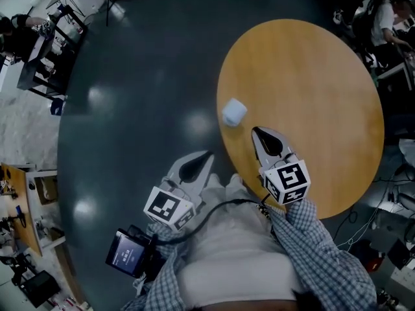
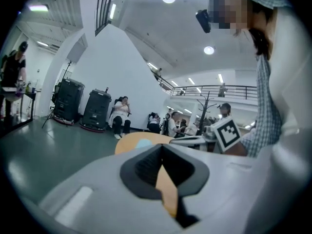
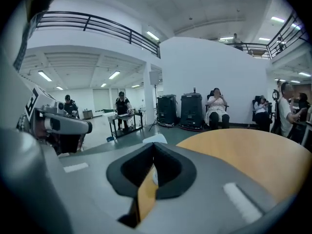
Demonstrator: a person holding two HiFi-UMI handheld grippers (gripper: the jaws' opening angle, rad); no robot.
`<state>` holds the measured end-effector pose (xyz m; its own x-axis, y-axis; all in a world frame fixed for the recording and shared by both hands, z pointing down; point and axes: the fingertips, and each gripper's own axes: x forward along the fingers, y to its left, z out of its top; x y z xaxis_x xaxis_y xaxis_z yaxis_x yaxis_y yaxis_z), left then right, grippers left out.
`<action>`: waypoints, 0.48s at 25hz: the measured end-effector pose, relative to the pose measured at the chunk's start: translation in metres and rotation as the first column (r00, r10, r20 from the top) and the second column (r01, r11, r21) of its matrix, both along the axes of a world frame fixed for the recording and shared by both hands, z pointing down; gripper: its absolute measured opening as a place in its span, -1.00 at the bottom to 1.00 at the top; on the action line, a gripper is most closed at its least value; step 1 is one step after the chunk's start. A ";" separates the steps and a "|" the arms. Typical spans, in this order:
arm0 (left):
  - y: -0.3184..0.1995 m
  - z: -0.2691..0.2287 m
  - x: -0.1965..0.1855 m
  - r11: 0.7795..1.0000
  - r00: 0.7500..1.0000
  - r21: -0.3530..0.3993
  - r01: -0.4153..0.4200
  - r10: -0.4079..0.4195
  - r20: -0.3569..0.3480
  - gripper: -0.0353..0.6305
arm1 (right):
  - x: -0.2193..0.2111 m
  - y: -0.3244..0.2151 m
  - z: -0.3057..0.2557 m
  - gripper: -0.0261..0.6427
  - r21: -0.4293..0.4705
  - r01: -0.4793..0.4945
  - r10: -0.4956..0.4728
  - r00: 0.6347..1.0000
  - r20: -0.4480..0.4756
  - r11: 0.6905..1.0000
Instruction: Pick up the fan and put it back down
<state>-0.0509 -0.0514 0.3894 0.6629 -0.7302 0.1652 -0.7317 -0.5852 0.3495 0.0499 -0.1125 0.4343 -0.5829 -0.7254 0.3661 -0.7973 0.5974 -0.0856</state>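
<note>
The right gripper [image 1: 255, 130] has its two grey jaws pressed together at the tips with nothing between them; its own view shows only the dark pads meeting and a sliver of tabletop below. The left gripper [image 1: 208, 153] is likewise closed and empty, held lower and nearer the person's body, over the dark grey floor [image 1: 142, 109] and off the table's edge, probably because this job needs one claw only. Just beyond the right gripper's nose, apart from it, sits the small white, round-cornered block of a fan [image 1: 233, 112], resting near the left edge of the round wooden table [image 1: 311, 76], which is otherwise bare. The right gripper points roughly toward the fan, so it looks like the working hand, but with the jaws together it cannot take the fan as it stands; they would have to part first. Whether the fan is yet to be lifted or has already been set back cannot be told from this. Farther out, people sit along a white wall beside black equipment cases [image 3: 191, 110].
</note>
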 end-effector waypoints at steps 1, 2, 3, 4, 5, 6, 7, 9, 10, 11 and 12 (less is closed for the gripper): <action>-0.002 -0.003 0.002 1.000 1.000 0.013 0.000 0.000 0.002 -0.90 | 0.001 0.000 -0.005 -0.91 0.006 -0.001 0.001 1.000 0.014 1.000; -0.005 -0.007 0.003 1.000 1.000 0.025 -0.001 0.001 0.003 -0.89 | 0.002 -0.001 -0.010 -0.91 0.013 -0.002 0.002 1.000 0.027 1.000; -0.007 -0.009 0.004 0.999 1.000 0.036 -0.003 0.003 0.004 -0.90 | 0.003 -0.002 -0.014 -0.91 0.020 -0.004 0.003 0.999 0.038 1.000; -0.010 -0.012 0.005 0.999 1.000 0.045 -0.005 0.004 0.004 -0.90 | 0.003 -0.004 -0.018 -0.91 0.028 -0.004 0.003 0.999 0.045 1.000; -0.012 -0.013 0.006 0.999 1.000 0.052 -0.007 0.007 0.005 -0.90 | 0.003 -0.005 -0.022 -0.91 0.037 -0.004 0.002 0.999 0.049 0.999; -0.014 -0.014 0.007 0.998 1.000 0.057 -0.009 0.009 0.005 -0.90 | 0.004 -0.006 -0.024 -0.91 0.044 -0.003 0.001 0.999 0.052 0.999; -0.016 -0.015 0.007 0.998 1.000 0.062 -0.011 0.011 0.005 -0.90 | 0.004 -0.007 -0.027 -0.91 0.051 -0.002 0.000 0.999 0.053 0.999; -0.020 -0.016 0.008 0.998 1.000 0.068 -0.016 0.016 0.005 -0.90 | 0.003 -0.009 -0.030 -0.91 0.061 0.001 -0.004 0.999 0.053 0.998; -0.021 -0.017 0.008 0.997 1.000 0.070 -0.019 0.018 0.004 -0.90 | 0.002 -0.010 -0.032 -0.91 0.065 0.003 -0.006 0.999 0.050 0.998; -0.023 -0.017 0.009 0.997 1.000 0.071 -0.021 0.021 0.005 -0.90 | 0.002 -0.010 -0.033 -0.91 0.068 0.005 -0.008 0.999 0.048 0.998; -0.024 -0.018 0.010 0.997 1.000 0.072 -0.024 0.024 0.005 -0.90 | 0.003 -0.010 -0.034 -0.91 0.070 0.007 -0.010 0.999 0.046 0.998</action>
